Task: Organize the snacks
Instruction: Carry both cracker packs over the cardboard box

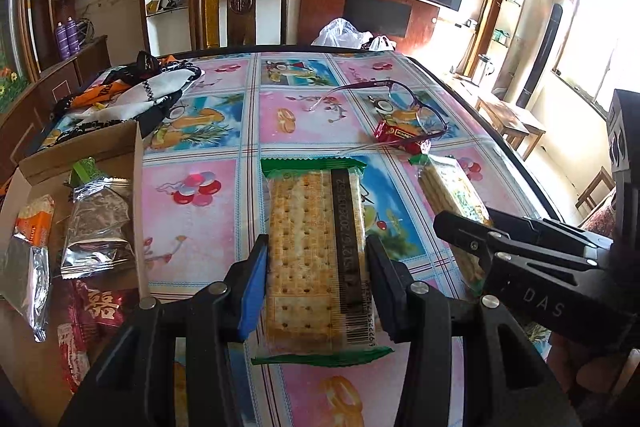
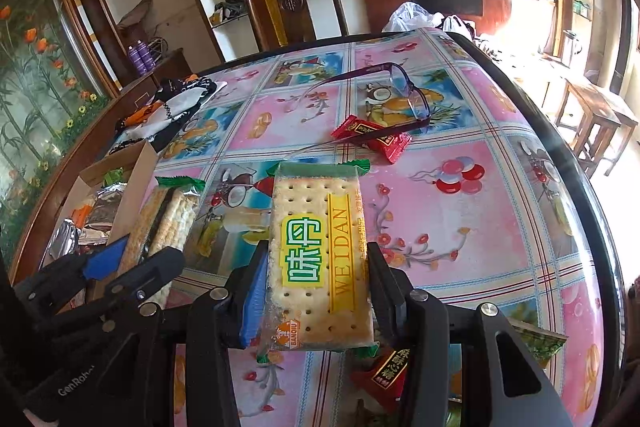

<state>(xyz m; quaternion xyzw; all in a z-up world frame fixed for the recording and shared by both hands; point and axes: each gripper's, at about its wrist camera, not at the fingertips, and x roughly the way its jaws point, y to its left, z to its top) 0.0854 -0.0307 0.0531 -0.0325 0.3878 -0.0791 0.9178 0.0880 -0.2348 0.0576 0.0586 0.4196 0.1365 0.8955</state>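
Observation:
My left gripper (image 1: pixel 316 275) is shut on a clear cracker pack (image 1: pixel 314 251) with green ends, barcode side up, held above the table. My right gripper (image 2: pixel 318 287) is shut on a second cracker pack (image 2: pixel 320 251) labelled WEIDAN. Each gripper shows in the other's view: the right gripper (image 1: pixel 460 227) at the right with its pack (image 1: pixel 452 191), the left gripper (image 2: pixel 136 259) at the left with its pack (image 2: pixel 168 219). A cardboard box (image 1: pixel 132 147) at the left holds several snack packets (image 1: pixel 100 223). A red candy packet (image 2: pixel 372 135) lies on the table.
Purple glasses (image 2: pixel 408 99) lie next to the red packet on the patterned tablecloth (image 2: pixel 460 211). A scarf and beads (image 1: pixel 132 95) lie at the far left. More wrapped snacks (image 2: pixel 384 371) lie under my right gripper. A chair (image 1: pixel 240 3) stands behind the table.

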